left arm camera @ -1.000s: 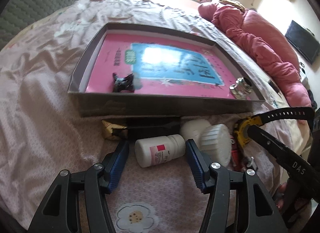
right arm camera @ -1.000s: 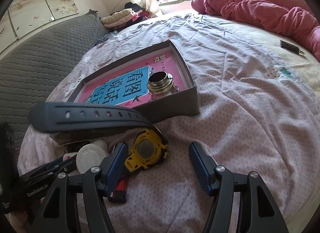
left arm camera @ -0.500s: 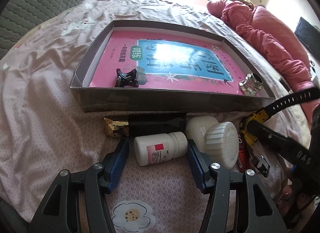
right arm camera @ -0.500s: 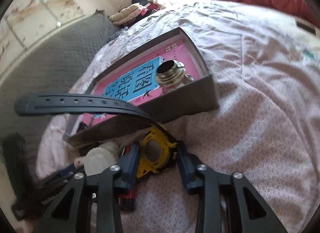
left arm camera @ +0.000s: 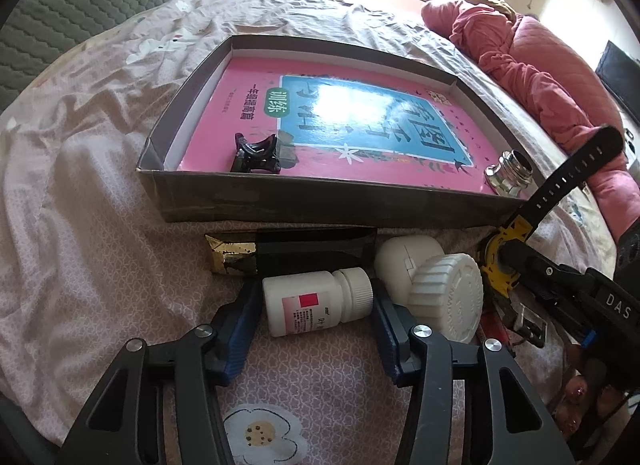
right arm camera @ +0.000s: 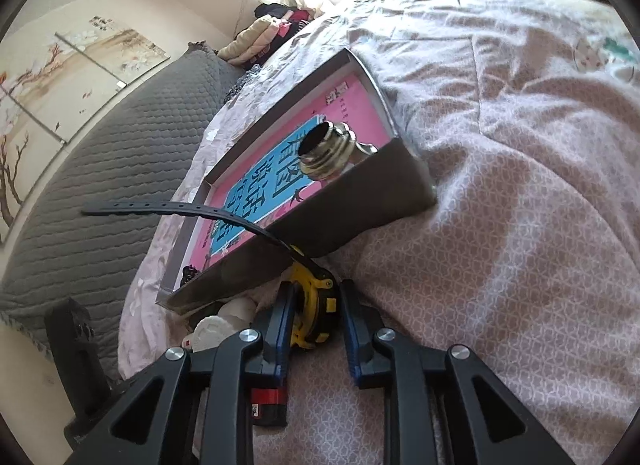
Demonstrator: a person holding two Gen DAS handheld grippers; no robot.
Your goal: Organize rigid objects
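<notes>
The yellow watch (right arm camera: pixel 310 307) is pinched by the right tool (right arm camera: pixel 312 321) on the bed (right arm camera: pixel 500 225), just before the gray box (right arm camera: pixel 352 205). The pill bottle (left arm camera: pixel 316 301), lying crosswise, is bracketed by the spread left tool (left arm camera: pixel 314 319).

White letters "DAS" stand on the black plastic arm (left arm camera: pixel 600 297) at the right of the left wrist view. The pink glossy book cover (left arm camera: pixel 320 121) inside the grey cardboard tray (left arm camera: pixel 320 205) carries large Chinese characters, seen upside down, and a green oval reading "训练". Print on the small white pill bottle's label (left arm camera: pixel 316 305) is too small to read.
</notes>
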